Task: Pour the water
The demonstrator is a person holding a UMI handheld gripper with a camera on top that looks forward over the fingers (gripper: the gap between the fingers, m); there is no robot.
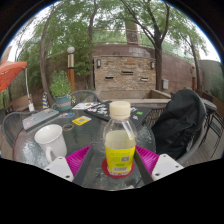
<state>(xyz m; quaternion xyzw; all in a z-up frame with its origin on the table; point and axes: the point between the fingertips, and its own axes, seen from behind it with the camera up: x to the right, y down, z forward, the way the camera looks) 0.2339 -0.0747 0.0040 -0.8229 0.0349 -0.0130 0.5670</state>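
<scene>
A clear plastic bottle (120,145) with a cream cap, a yellow label and a red ring at its base stands upright on the glass patio table (95,128). It is between the fingers of my gripper (115,158). The pink pads (80,158) flank it, with a visible gap on the left side and a very narrow one on the right. The gripper is open around the bottle. A white mug (50,142) stands on the table just left of the left finger, handle toward the bottle.
Beyond the bottle, a yellow packet (81,120) and some papers lie on the table. A teal bowl (63,101) sits at the far left edge. A black bag (180,120) is slumped on a chair to the right. A stone wall (125,75) and trees stand behind.
</scene>
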